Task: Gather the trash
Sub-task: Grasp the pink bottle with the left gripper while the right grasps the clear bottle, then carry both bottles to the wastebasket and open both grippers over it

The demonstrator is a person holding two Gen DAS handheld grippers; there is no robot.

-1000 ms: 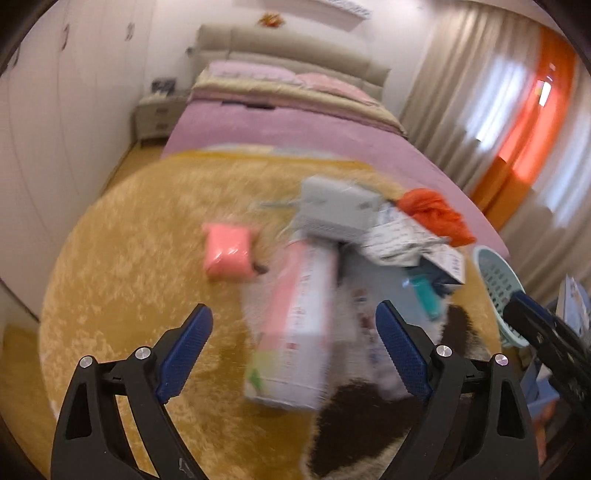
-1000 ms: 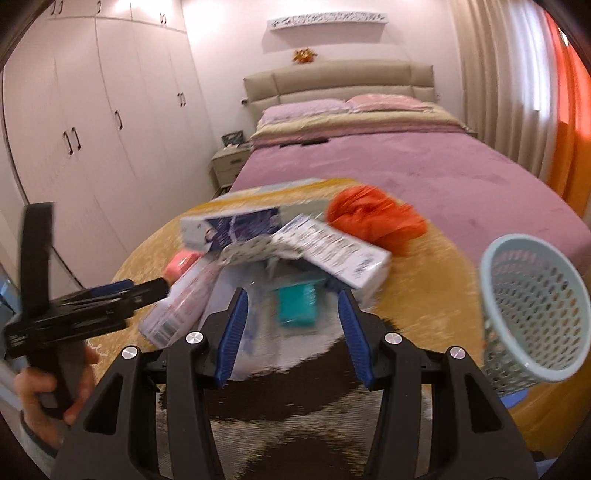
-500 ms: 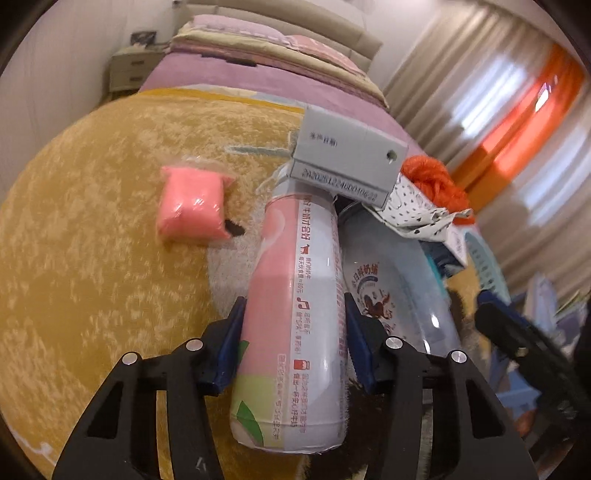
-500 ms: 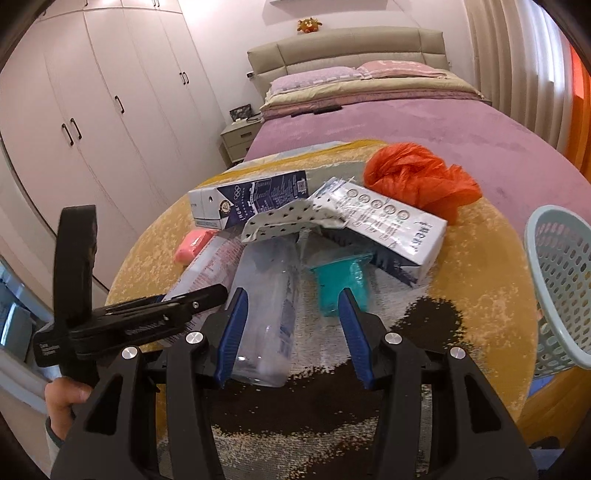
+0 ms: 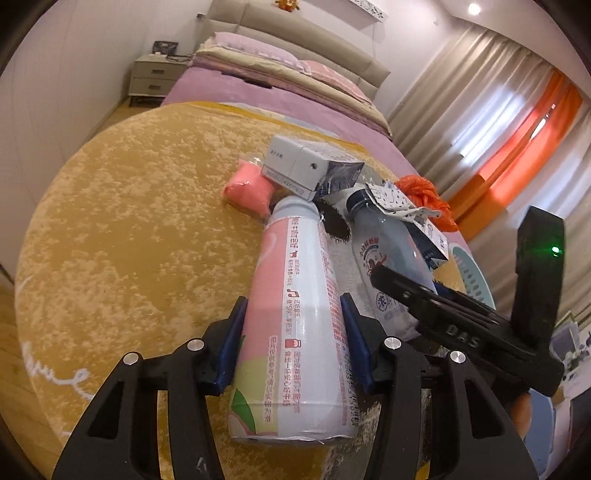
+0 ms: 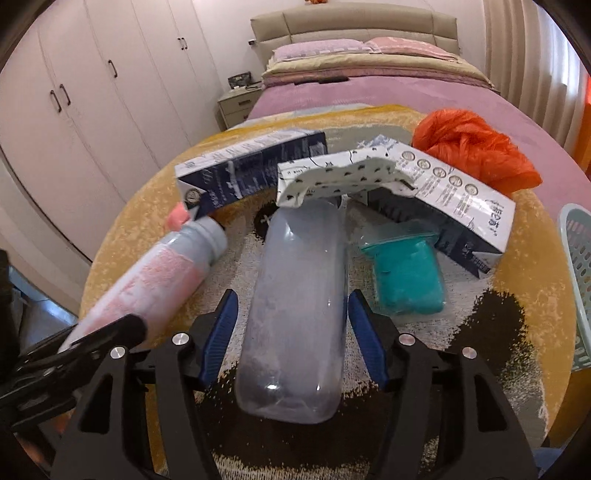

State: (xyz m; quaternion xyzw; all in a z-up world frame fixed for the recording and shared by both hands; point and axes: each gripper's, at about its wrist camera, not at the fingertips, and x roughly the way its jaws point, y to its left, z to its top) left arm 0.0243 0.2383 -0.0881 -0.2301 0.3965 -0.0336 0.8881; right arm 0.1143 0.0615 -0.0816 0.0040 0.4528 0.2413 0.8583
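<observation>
We find the left gripper (image 5: 293,325) jaws clamped on the pink bottle (image 5: 295,295), the right gripper (image 6: 293,332) jaws astride the clear bottle (image 6: 295,302), contact uncertain; both bottles lie on the worktop (image 5: 129,229)

Home bedroom, made bed (image 6: 369,74) with padded headboard (image 6: 354,22), wardrobe (image 6: 92,92), nightstand (image 5: 155,79), curtains (image 5: 480,110)

A round worktop (image 5: 110,229) under a fuzzy yellow cover stands at the foot of a bed (image 6: 369,92) with a mauve spread, pink pillows (image 6: 354,46) and a beige padded headboard (image 6: 354,20). A pale nightstand (image 5: 155,79) sits beside the bed. White wardrobes (image 6: 92,92) line the wall; beige and orange curtains (image 5: 517,129) hang opposite.
</observation>
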